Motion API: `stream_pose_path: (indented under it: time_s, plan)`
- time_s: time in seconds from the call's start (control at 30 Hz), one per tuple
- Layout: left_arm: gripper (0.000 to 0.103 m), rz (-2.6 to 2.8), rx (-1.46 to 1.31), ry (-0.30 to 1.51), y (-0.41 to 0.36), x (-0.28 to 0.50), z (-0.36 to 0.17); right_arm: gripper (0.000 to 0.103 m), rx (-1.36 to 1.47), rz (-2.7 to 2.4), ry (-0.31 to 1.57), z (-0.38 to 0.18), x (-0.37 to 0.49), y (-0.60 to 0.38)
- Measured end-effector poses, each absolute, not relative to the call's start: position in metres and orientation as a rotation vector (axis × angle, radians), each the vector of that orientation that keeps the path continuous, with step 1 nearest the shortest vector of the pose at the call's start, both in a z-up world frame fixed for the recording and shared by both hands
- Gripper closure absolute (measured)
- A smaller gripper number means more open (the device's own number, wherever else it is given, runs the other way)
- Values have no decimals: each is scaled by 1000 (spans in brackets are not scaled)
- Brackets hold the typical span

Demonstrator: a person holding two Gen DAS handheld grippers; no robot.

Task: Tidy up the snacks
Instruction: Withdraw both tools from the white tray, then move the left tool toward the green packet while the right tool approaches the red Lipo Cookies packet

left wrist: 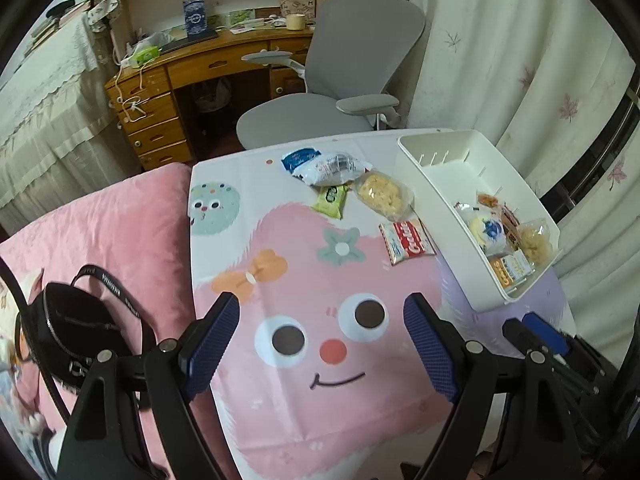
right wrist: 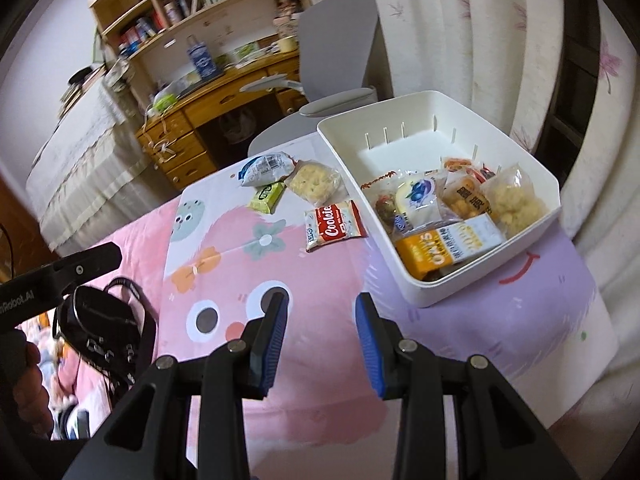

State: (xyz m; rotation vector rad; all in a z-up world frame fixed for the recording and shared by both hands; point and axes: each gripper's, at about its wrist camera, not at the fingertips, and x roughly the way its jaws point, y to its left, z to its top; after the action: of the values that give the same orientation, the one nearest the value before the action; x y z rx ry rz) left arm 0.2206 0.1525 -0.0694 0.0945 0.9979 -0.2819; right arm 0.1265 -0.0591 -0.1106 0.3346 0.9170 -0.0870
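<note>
A white bin (left wrist: 432,168) (right wrist: 348,148) stands at the table's right and holds several wrapped snacks, among them an orange oats pack (right wrist: 436,254). Left of it on the cartoon cloth lie a red cookie pack (left wrist: 408,240) (right wrist: 334,226), a clear-wrapped crumbly cake (left wrist: 384,194) (right wrist: 314,180), a green packet (left wrist: 330,199) (right wrist: 266,197) and a blue-white pouch (left wrist: 324,166) (right wrist: 262,168). My left gripper (left wrist: 322,316) hovers open and empty over the cloth's pink face, well short of the snacks. My right gripper (right wrist: 322,312) is narrower but open, nothing between its pads.
A black bag (left wrist: 76,328) (right wrist: 100,328) lies on the pink bedding left of the table. A grey office chair (left wrist: 340,80) and a wooden desk (left wrist: 200,64) stand beyond the far edge. Curtains hang to the right. The left gripper's body (right wrist: 64,268) shows at the right wrist view's left.
</note>
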Motion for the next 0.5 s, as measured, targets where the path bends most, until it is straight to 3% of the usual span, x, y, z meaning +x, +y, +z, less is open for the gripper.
stream_pose_path:
  time_s: [0.5]
  plan:
    - [20,-384,198,1047,111,330,-97,68,247,-211,785,-132,180,-18]
